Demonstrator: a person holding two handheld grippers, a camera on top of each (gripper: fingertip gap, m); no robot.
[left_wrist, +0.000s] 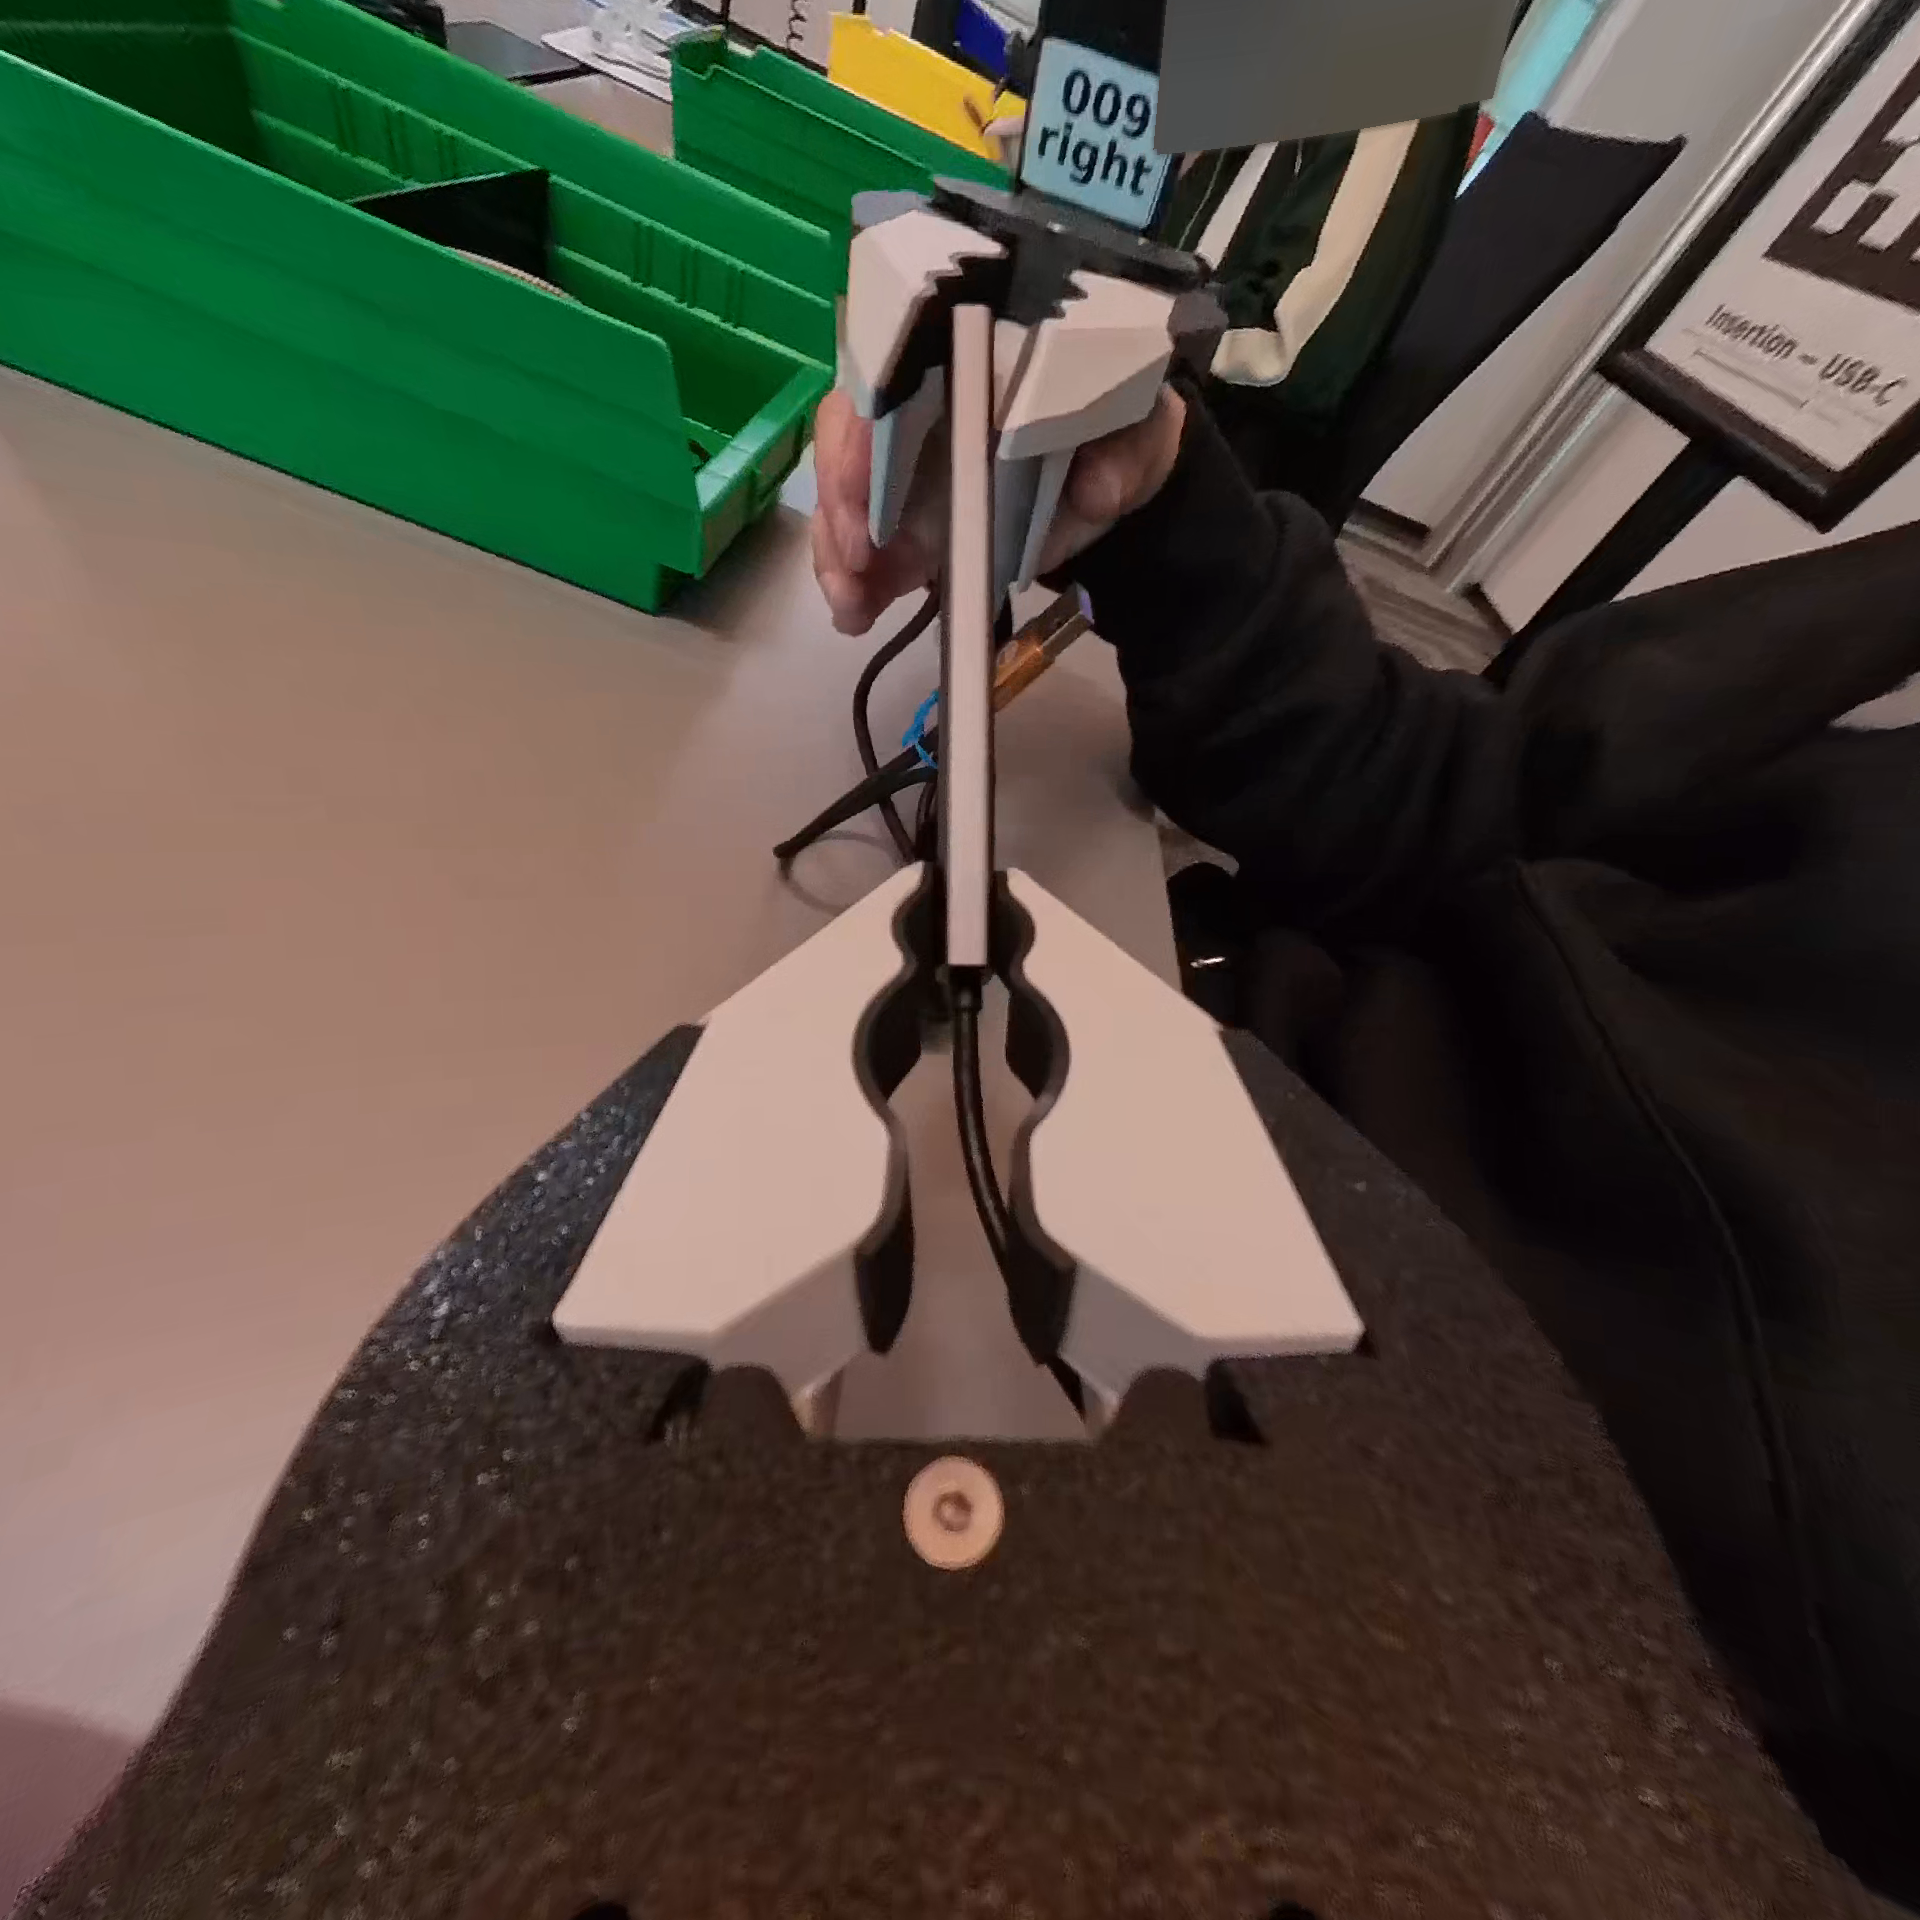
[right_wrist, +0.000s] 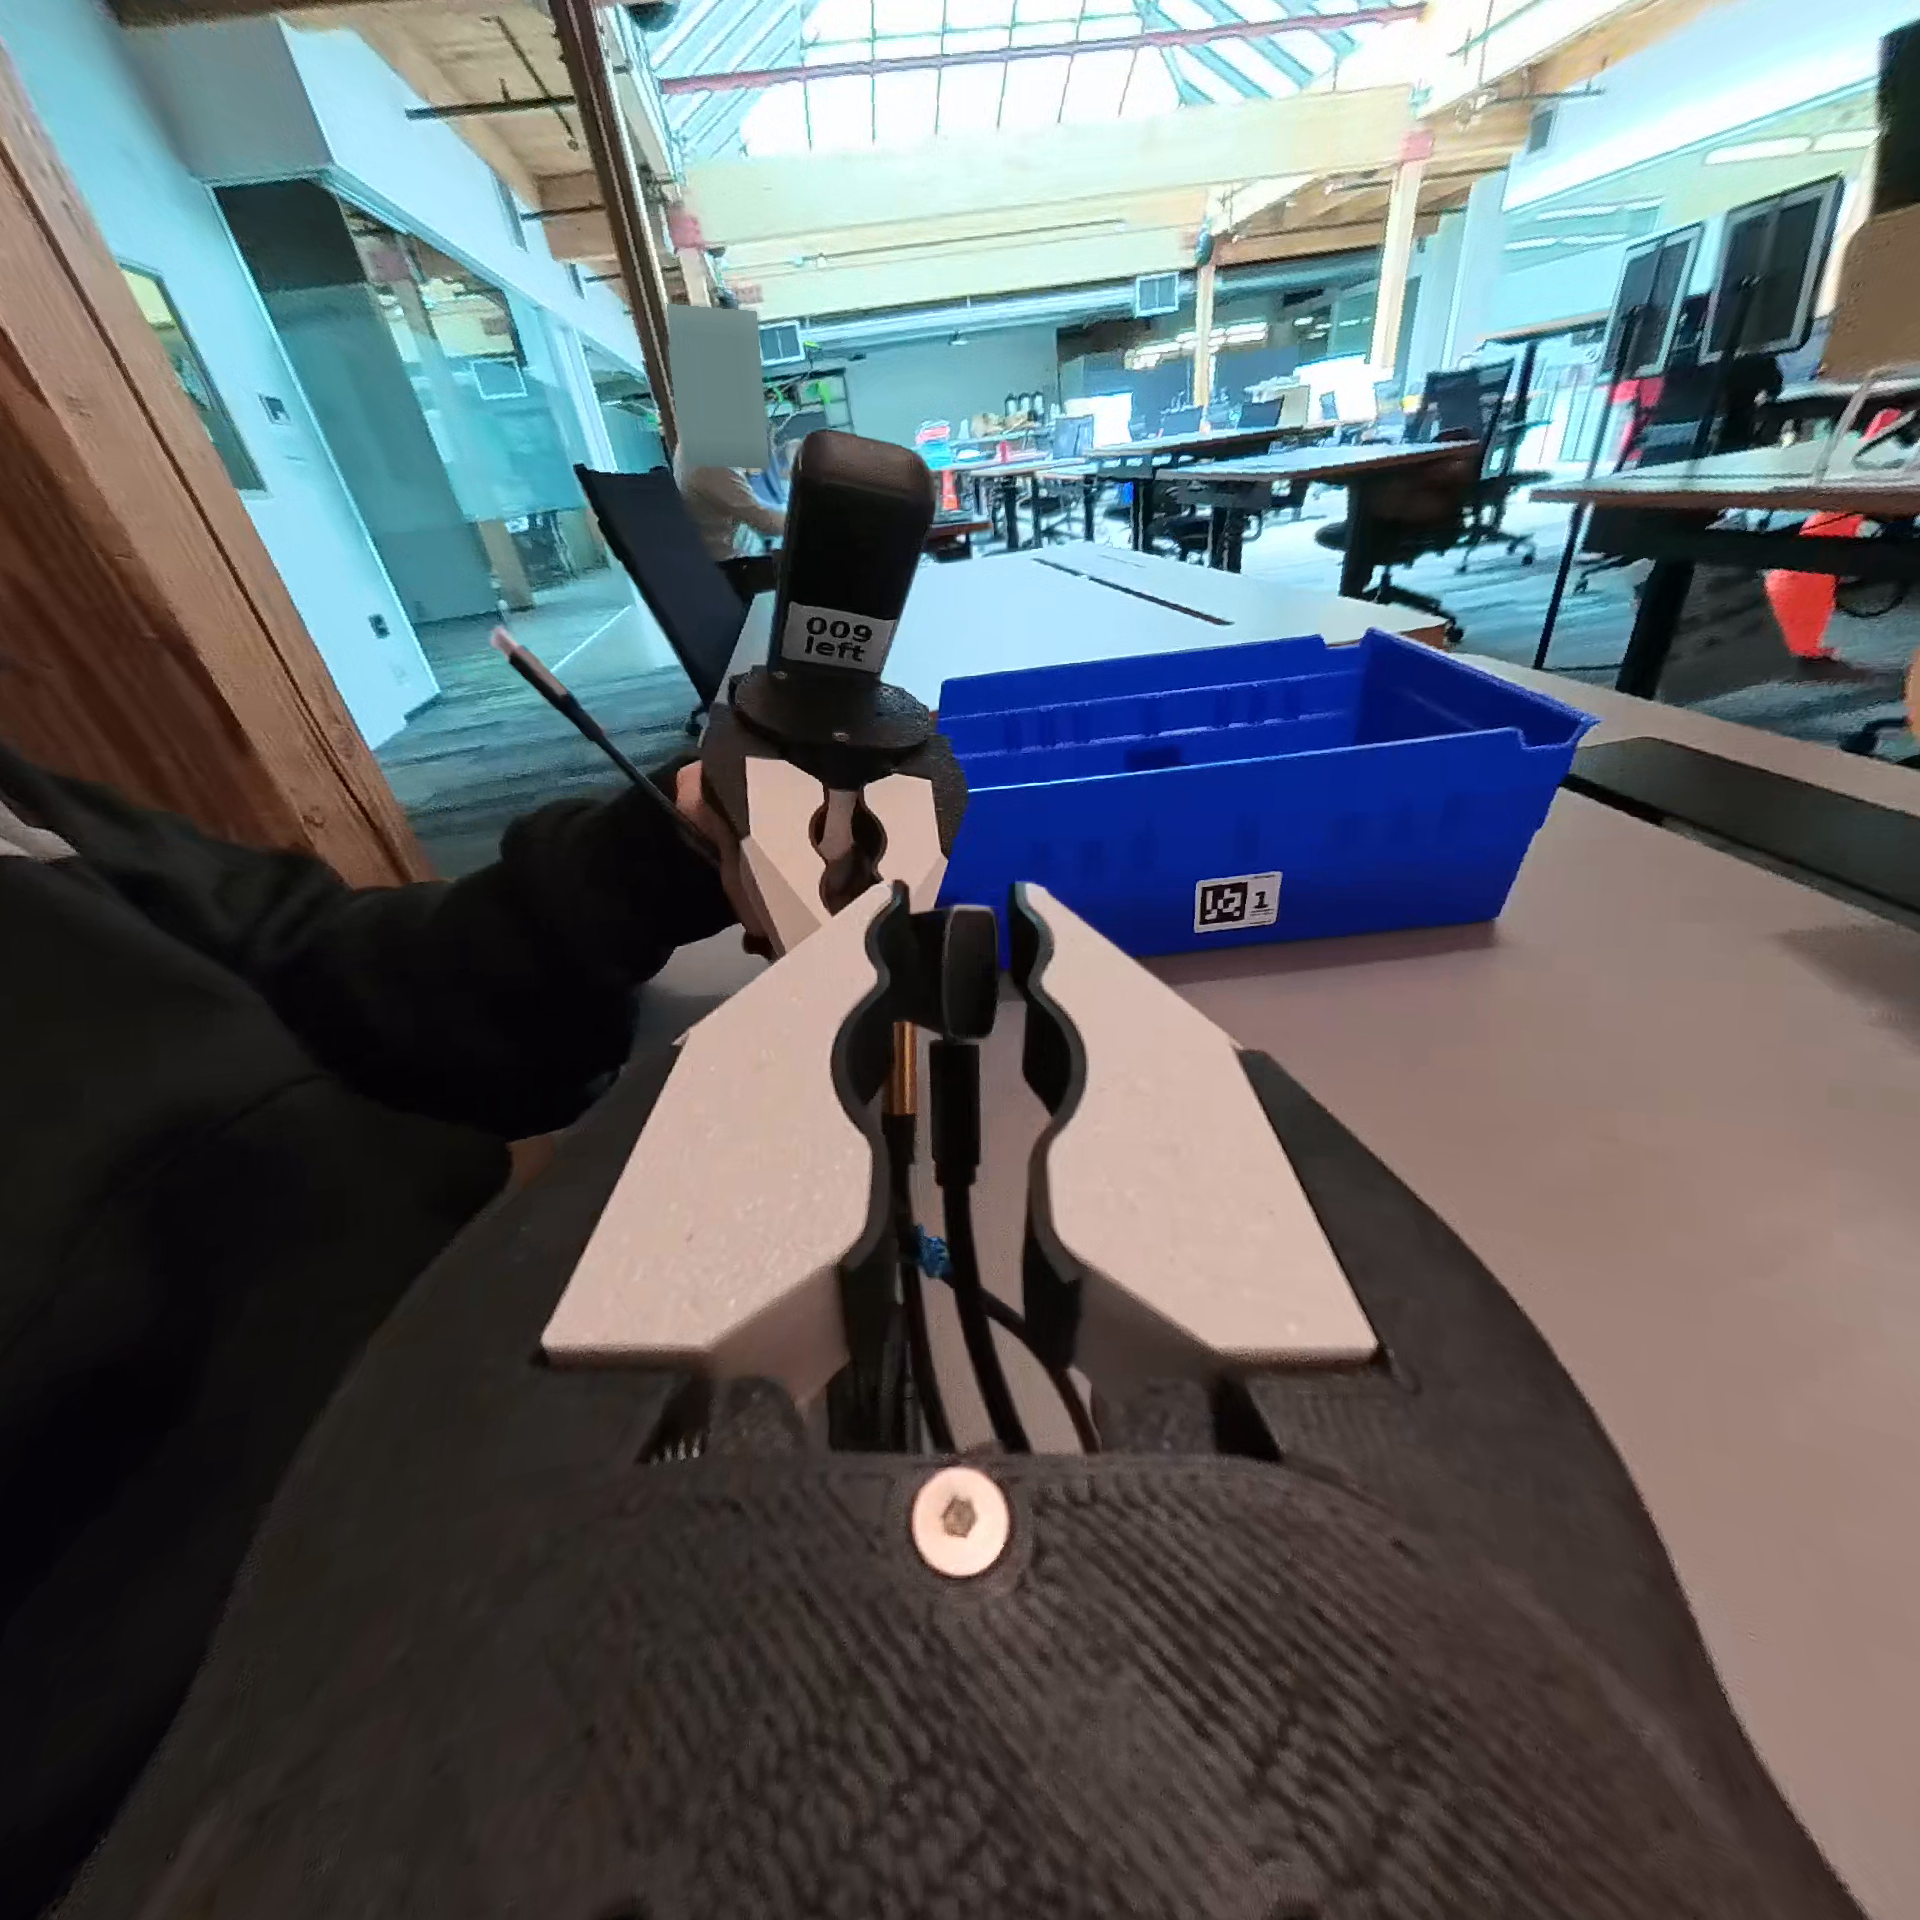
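Here, at the far left corner of the bench (left_wrist: 364, 883), stand two green bins (left_wrist: 416, 343), well apart from both tools. Toward the middle, the left gripper (left_wrist: 964, 883) is closed tight on a slim pale slab (left_wrist: 968, 623). It pinches only the near end, at the very tips of its fingers, and the slab points straight forward, edge up. A black cable (left_wrist: 982, 1122) leaves the near end of the slab and runs back between the fingers.

In my judgement such a hold is a delicate one. The slab is long and is taken only at one end, so it can swing easily. The pinch must be firm and the wrist quiet, and the cable should hang loose and not pull.

Further on, the far end of the slab lines up with the right gripper (left_wrist: 961, 551), which a hand (left_wrist: 1122, 468) in a dark sleeve (left_wrist: 1299, 675) carries near the right edge of the bench. From this view I cannot tell if the two touch. A gold plug (left_wrist: 1039, 644) shows just under that gripper, with dark wires lying on the bench below.

In the right wrist view its jaws stand a little apart. A black plug (right_wrist: 968, 977) and the gold plug sit in the gap. I cannot tell whether the pads press them. A blue bin (right_wrist: 1299, 831) stands to the right, toward the far edge.
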